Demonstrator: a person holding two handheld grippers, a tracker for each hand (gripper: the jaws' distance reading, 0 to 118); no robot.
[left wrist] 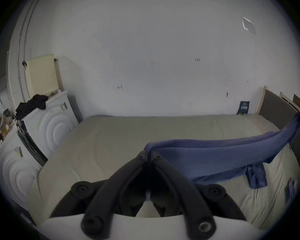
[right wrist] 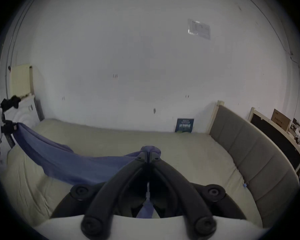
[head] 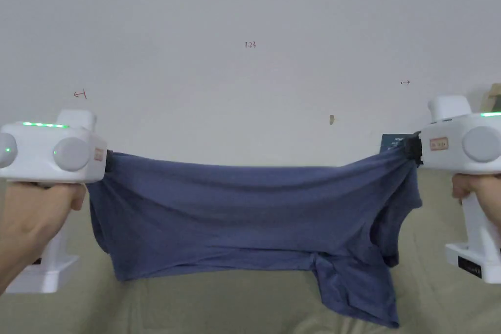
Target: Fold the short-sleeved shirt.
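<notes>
The left gripper (head: 106, 161) has its tips tucked into the blue shirt (head: 244, 212) in the head view, so u can't see them. Its back end is cut off by the pic's left edge. The right gripper (head: 410, 148) is cut off by the right edge too. The shirt's bottom corner runs off the bottom edge. Small red marks on the wall (head: 250, 45) are too tiny to make out. In the left gripper view, stuff piled at the far left (left wrist: 0, 122) is too small & dark to tell.
</notes>
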